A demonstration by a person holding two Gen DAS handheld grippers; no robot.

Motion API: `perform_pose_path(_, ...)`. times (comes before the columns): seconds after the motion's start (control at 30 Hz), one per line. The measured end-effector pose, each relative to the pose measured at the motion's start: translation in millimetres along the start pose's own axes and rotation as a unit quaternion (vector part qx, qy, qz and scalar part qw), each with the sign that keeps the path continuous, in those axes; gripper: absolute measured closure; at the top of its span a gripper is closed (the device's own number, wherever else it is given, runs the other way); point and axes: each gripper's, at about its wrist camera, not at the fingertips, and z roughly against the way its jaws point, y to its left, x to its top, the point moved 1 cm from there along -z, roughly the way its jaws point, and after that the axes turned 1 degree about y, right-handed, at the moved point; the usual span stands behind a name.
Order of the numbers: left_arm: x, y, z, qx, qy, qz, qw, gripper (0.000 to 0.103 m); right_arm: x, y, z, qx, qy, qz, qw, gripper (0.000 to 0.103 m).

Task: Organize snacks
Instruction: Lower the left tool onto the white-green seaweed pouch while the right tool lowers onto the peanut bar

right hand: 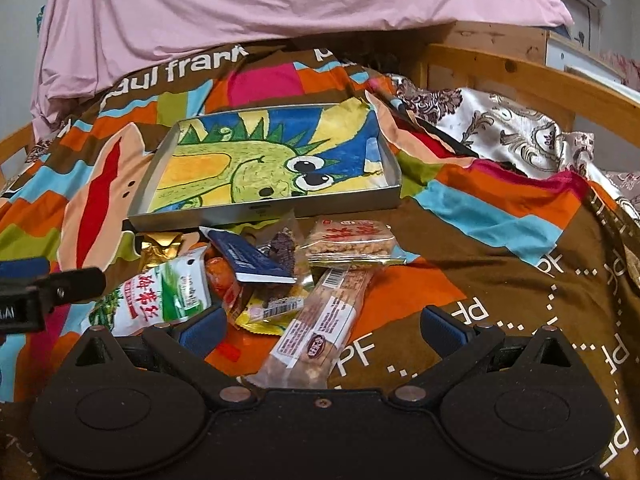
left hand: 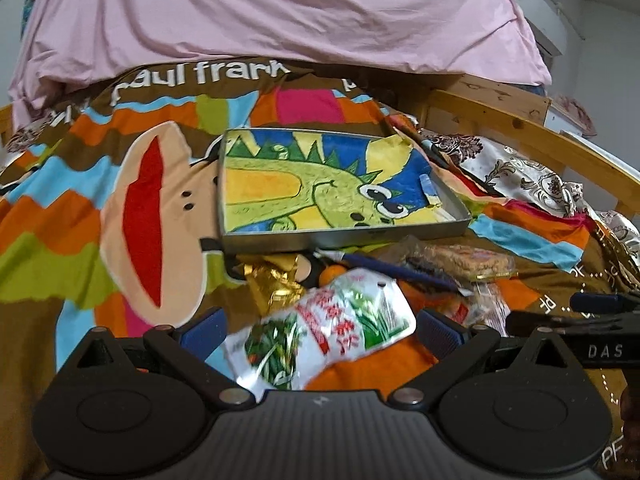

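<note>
Snacks lie heaped on a bed's patterned quilt, just near of an empty metal tray with a dinosaur drawing on its floor. Left tool hangs spread over a white-and-green pouch, which lies between its blue pads; the frame does not show whether either pad touches the pack. Right tool, equally spread and gripping nothing, straddles a long clear-wrapped bar.

By the look of things, the step in hand is the first pick from the pile into the tray. Done well, each tool would close across the narrow width of its pack, pinching the filled middle and not the slippery seam, then lift straight up so the neighbours do not slide. The pouch partly overlaps a gold wrapper and an orange item, so a slow lift should keep them in place. Setting packs flat in a far corner of the tray would leave room for the rest.

Much stays unclear. Motion blurs the pouch in the left view. A blue packet covers a dark-wrapped snack beneath, and a peanut brittle pack lies to its right, between the bar's far end and the tray. Both tool bodies hide the near ends of the packs between them.
</note>
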Motion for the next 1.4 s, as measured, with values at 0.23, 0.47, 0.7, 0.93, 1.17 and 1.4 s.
perform_pose_path(0.23, 12, 1, -25, -0.025, -0.006, -0.056, 0.9981, 0.0, 4, -6, -15, -0.003, 0.008, -0.003, 1.0, 0.0)
perform_pose_path(0.47, 14, -11, -48, -0.063, 0.007, -0.153, 0.9862, 0.0, 3, -14, -29, -0.006, 0.015, -0.009, 1.0, 0.0)
perform_pose_path(0.7, 8, -11, -72, -0.109, 0.051, -0.196, 0.9732, 0.0, 1, -15, -41, 0.011, 0.03, -0.009, 0.999, 0.001)
perform_pose_path(0.93, 12, -8, -95, -0.153, 0.105, -0.236, 0.9537, 0.0, -1, -11, -47, 0.03, 0.029, 0.011, 0.999, 0.001)
perform_pose_path(1.17, 17, -3, -107, -0.164, 0.141, -0.267, 0.9392, 0.005, -8, -5, -56, 0.039, 0.047, 0.031, 0.998, 0.012)
perform_pose_path(1.4, 13, -3, -113, -0.147, 0.182, -0.286, 0.9293, 0.022, -9, -6, -58, 0.049, 0.062, 0.022, 0.997, 0.03)
